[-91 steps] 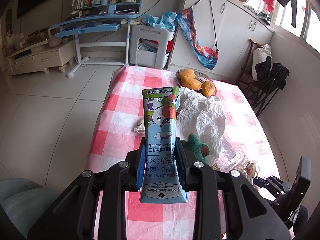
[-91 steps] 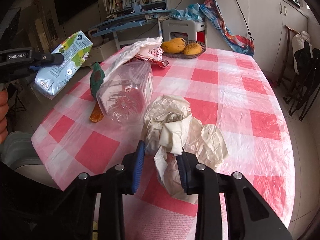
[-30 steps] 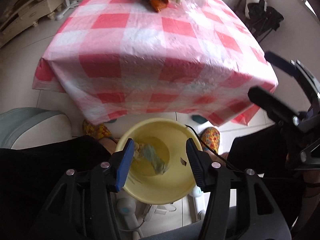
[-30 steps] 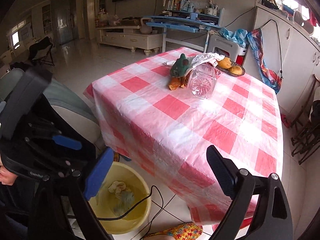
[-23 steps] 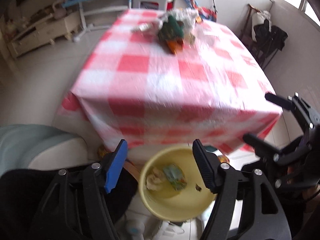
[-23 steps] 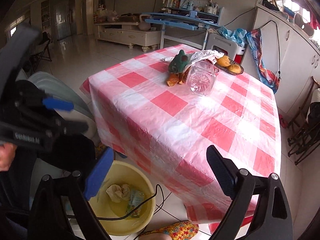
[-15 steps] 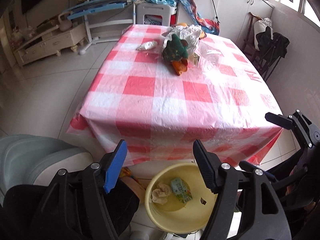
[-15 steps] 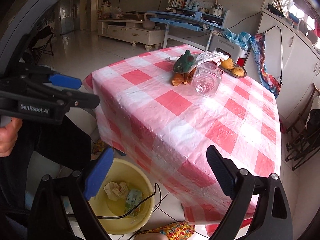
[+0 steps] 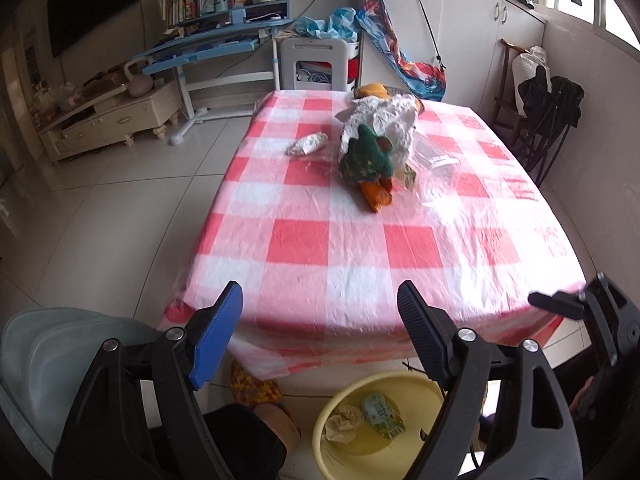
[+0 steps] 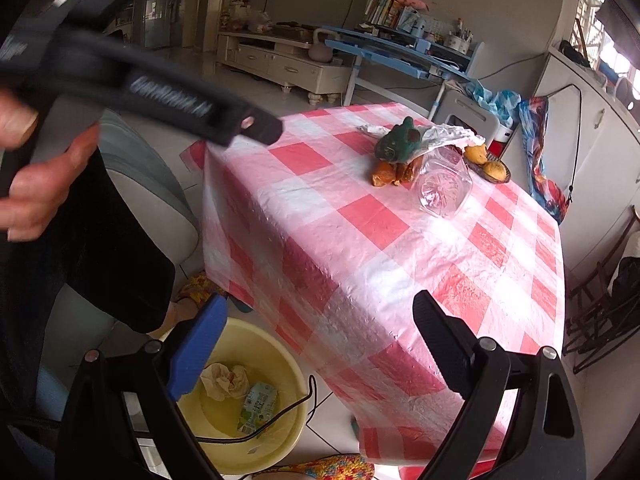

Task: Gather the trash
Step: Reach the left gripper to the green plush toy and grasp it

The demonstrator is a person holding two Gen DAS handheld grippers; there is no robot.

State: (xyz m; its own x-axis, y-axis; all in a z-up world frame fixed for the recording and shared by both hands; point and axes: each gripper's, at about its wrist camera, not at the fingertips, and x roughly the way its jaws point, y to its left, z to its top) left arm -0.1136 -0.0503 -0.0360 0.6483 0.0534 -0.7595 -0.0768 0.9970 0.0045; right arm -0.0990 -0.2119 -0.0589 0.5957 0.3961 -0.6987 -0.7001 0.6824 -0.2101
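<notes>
Lying in the yellow basin [image 10: 256,432] on the floor by the table [image 9: 360,248] I see the milk carton [image 10: 258,406] and crumpled paper [image 10: 224,378]. My left gripper [image 9: 320,328] has just been opening, nothing between its jaws; my right gripper [image 10: 320,344] gapes empty too.

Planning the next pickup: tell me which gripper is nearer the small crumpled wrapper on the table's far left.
Left, probably. The left gripper hangs off the table's near edge on the wrapper's side; the right gripper hangs by the near right corner, farther across.
</notes>
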